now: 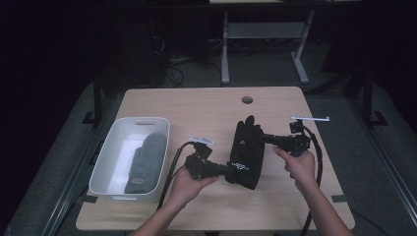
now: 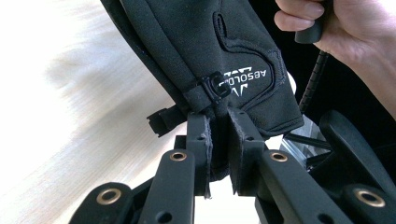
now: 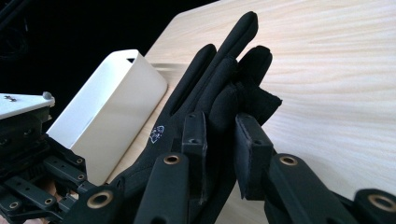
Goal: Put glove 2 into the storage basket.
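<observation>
You are pinching the black glove [image 1: 247,152] at table center: your left gripper [image 1: 227,170] is clamping its cuff at 6 o'clock, your right gripper [image 1: 262,137] gripping its thumb side at 3 o'clock.

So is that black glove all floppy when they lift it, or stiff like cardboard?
Probably floppy. The black glove is pinched at its cuff by the left gripper and at its finger side by the right gripper, and its fingers fold over there. It looks like thin fabric, so likely light. It shouldn't roll, and the cloth seems grippy enough for the jaws.
</observation>
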`<state>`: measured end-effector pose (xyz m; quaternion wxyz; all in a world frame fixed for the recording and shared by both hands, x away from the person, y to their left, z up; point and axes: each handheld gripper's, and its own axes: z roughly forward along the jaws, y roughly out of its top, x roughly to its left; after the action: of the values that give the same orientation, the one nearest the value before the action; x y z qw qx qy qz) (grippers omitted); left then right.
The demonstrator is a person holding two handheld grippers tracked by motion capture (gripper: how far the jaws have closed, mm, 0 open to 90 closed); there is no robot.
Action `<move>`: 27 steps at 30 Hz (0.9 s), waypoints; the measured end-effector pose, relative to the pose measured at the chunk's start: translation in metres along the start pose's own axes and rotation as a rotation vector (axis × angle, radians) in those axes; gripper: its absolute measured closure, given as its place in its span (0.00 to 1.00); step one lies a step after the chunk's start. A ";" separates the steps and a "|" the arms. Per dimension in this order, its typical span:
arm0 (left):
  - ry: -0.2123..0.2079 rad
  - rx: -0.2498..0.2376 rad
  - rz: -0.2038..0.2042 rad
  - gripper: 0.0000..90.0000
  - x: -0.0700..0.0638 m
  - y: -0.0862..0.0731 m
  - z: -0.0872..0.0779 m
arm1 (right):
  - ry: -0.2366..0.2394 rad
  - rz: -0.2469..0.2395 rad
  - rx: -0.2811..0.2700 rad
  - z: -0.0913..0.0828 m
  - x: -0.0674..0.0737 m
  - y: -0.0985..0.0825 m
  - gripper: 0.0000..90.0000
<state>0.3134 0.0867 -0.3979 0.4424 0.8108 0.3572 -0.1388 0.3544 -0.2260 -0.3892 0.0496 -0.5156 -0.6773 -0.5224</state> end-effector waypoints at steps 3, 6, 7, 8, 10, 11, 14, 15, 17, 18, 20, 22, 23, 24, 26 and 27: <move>0.005 -0.007 0.001 0.89 0.000 0.000 -0.005 | 0.004 -0.004 0.006 0.003 0.004 0.004 0.84; 0.009 -0.013 0.000 0.89 0.001 0.000 -0.011 | 0.009 -0.011 0.011 0.007 0.009 0.009 0.84; 0.005 -0.018 -0.004 0.89 0.001 0.000 -0.013 | 0.012 -0.015 0.010 0.008 0.011 0.010 0.84; 0.006 -0.018 -0.004 0.89 0.001 0.000 -0.015 | 0.014 -0.014 0.010 0.009 0.012 0.011 0.84; 0.009 -0.020 -0.002 0.89 0.001 0.001 -0.019 | 0.019 -0.018 0.012 0.011 0.015 0.013 0.84; 0.011 -0.026 -0.002 0.89 0.001 0.001 -0.020 | 0.021 -0.013 0.013 0.013 0.016 0.015 0.84; 0.016 -0.031 0.000 0.89 0.001 0.001 -0.026 | 0.024 -0.022 0.018 0.016 0.021 0.018 0.84; 0.019 -0.034 0.000 0.89 0.001 0.001 -0.028 | 0.026 -0.021 0.018 0.017 0.023 0.020 0.84; 0.025 -0.035 0.004 0.89 0.002 0.001 -0.031 | 0.029 -0.024 0.020 0.019 0.025 0.022 0.84; 0.026 -0.038 0.002 0.89 0.002 0.001 -0.033 | 0.028 -0.023 0.024 0.021 0.027 0.023 0.84; 0.029 -0.044 -0.001 0.89 0.002 0.001 -0.036 | 0.032 -0.026 0.023 0.023 0.030 0.025 0.84; 0.033 -0.049 -0.005 0.89 0.003 0.001 -0.039 | 0.037 -0.032 0.024 0.025 0.033 0.028 0.84; 0.035 -0.049 -0.007 0.89 0.003 0.001 -0.041 | 0.038 -0.038 0.023 0.026 0.034 0.029 0.84; 0.037 -0.054 -0.009 0.89 0.003 0.001 -0.043 | 0.041 -0.039 0.024 0.028 0.036 0.030 0.84; 0.040 -0.058 -0.005 0.89 0.004 0.001 -0.048 | 0.043 -0.044 0.025 0.030 0.038 0.032 0.84; 0.040 -0.061 -0.009 0.89 0.004 0.001 -0.049 | 0.047 -0.041 0.027 0.031 0.040 0.033 0.84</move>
<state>0.3124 0.1287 -0.3717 0.4592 0.7979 0.3737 -0.1136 0.3754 -0.1788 -0.3577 0.0614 -0.4884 -0.6934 -0.5262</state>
